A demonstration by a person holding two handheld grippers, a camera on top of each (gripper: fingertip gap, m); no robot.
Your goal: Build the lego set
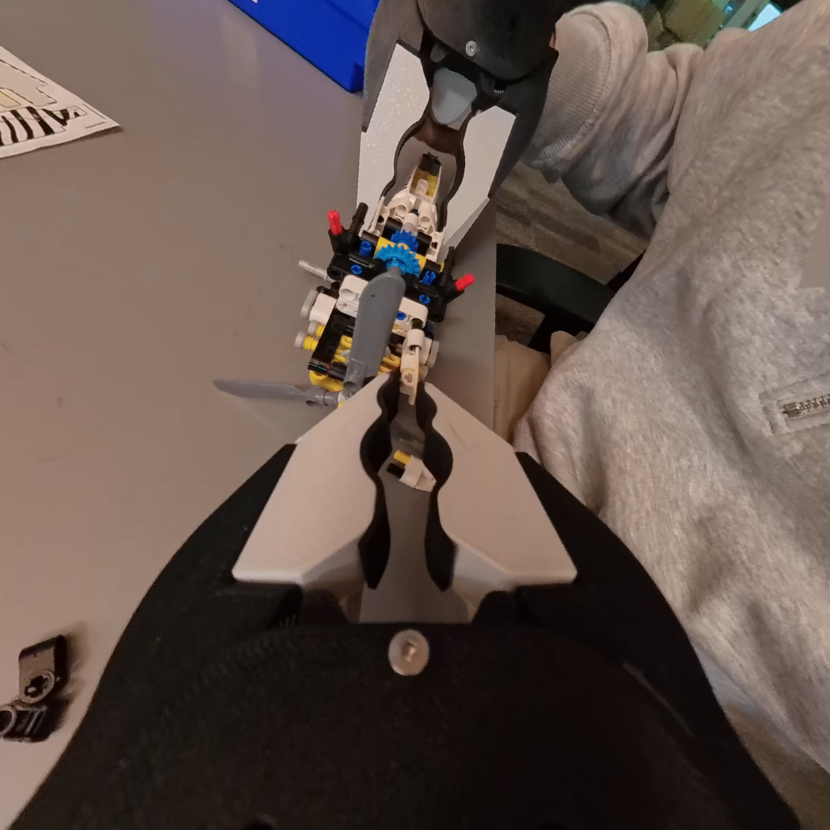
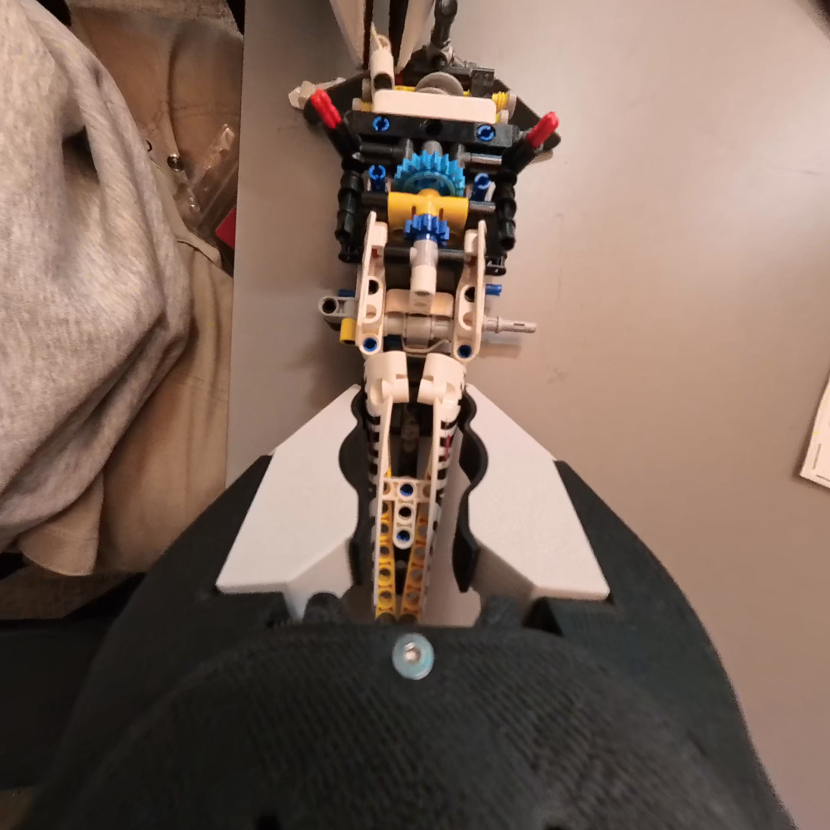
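Note:
A lego model (image 1: pixel 386 287) of black, white and yellow beams with blue gears (image 2: pixel 429 177) and red pins hangs over the grey table's edge. A grey rotor blade (image 1: pixel 377 314) lies across its top, and a second blade (image 1: pixel 260 388) sticks out to the left. My right gripper (image 2: pixel 412 395) is shut on the model's narrow white and yellow tail (image 2: pixel 406 516); it also shows in the left wrist view (image 1: pixel 415 197). My left gripper (image 1: pixel 404 386) is closed on a small tan-white connector (image 1: pixel 411 377) at the model's opposite end, and shows far off in the right wrist view (image 2: pixel 390 49).
The grey table (image 1: pixel 157 314) holds a printed sheet (image 1: pixel 45 112), a blue box (image 1: pixel 314 31) and loose black pieces (image 1: pixel 36 691). A person in a grey sweater (image 1: pixel 673 314) sits close at the table edge. A paper (image 2: pixel 817 449) lies at the right.

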